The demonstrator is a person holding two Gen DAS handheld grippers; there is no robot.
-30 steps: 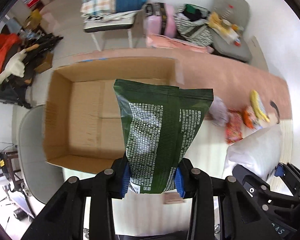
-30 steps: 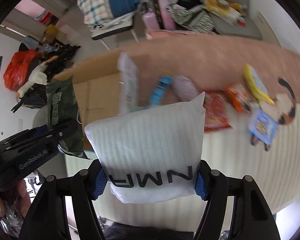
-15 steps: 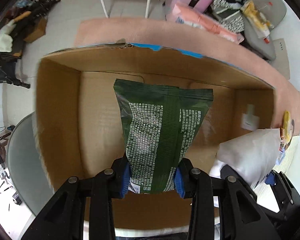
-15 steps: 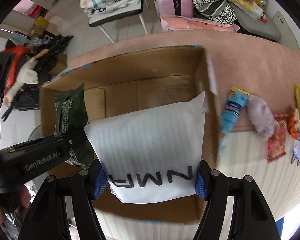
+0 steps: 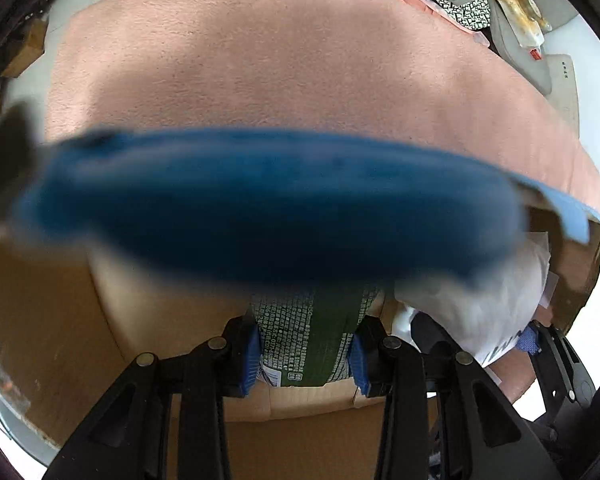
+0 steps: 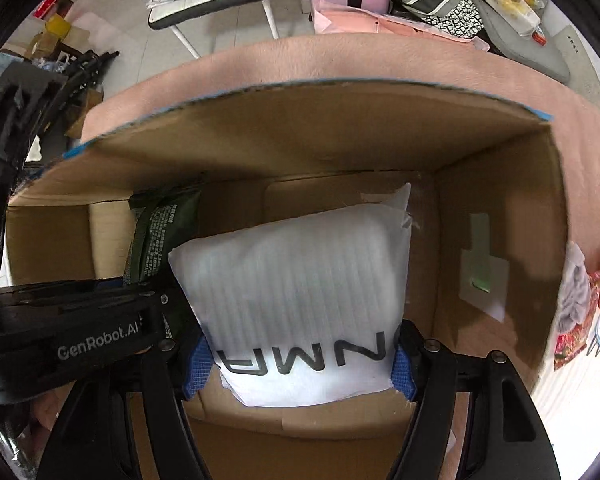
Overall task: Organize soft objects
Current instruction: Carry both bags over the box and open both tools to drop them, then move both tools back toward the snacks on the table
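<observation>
Both tongs held their packs inside the cardboard box [image 6: 496, 208].

The left tongs [image 5: 305, 354] were clamped on the green packet [image 5: 312, 344], the right tongs [image 6: 298, 364] on the white pack [image 6: 296, 276], side by side within the box. Only the right view showed the box interior and the snack packets [image 6: 580, 308] outside its right wall; a blurred blue-taped flap [image 5: 268, 204] of the box filled the left view.

The left gripper [image 5: 306, 354] is matte black, its two angular fingers tipped with blue textured pads [image 5: 250, 356] and studded with round silver screws. The right gripper [image 6: 300, 356] matches it, with black fingers, blue mesh-patterned pads [image 6: 196, 364] and silver screws. White "GenRobot.AI" lettering marks the left gripper's black side.
</observation>
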